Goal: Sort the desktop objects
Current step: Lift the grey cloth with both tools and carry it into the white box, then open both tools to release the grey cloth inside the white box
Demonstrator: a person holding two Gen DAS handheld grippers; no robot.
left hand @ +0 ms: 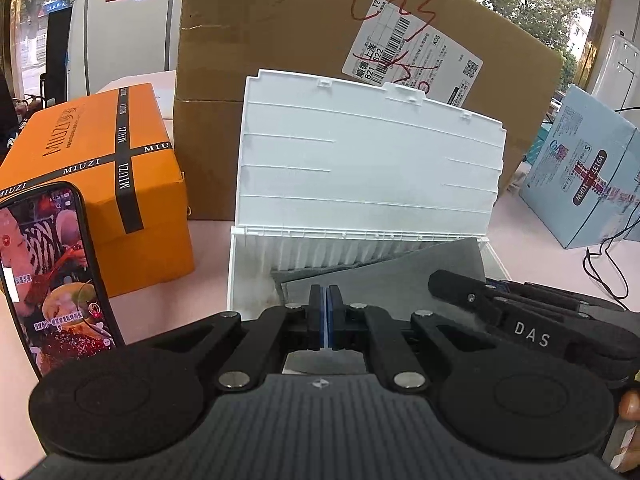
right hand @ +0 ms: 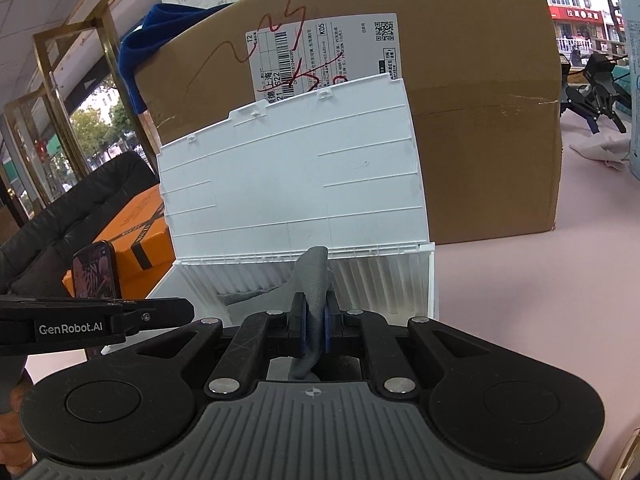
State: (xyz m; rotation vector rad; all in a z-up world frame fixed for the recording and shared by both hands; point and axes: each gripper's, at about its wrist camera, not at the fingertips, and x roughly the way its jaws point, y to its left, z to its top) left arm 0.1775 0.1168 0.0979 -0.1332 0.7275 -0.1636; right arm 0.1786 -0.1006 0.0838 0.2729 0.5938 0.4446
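Clamped on one grey cloth (right hand: 314, 300) with the right gripper (right hand: 314, 320) and pressed together with the left gripper (left hand: 327, 316) over one open white box (left hand: 360, 168), beside one orange box (left hand: 112, 184) and one lit phone (left hand: 52, 272), the cloth pinch visible only in the right wrist view.

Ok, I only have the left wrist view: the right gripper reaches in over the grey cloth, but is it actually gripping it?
Observer: Yes. The right wrist view shows the right gripper shut on the grey cloth, which stands up bunched between its pads.
Operator: And past the right end of the cardboard box?
Observer: A crumpled white cloth lies on the pink table, with a black device behind it.
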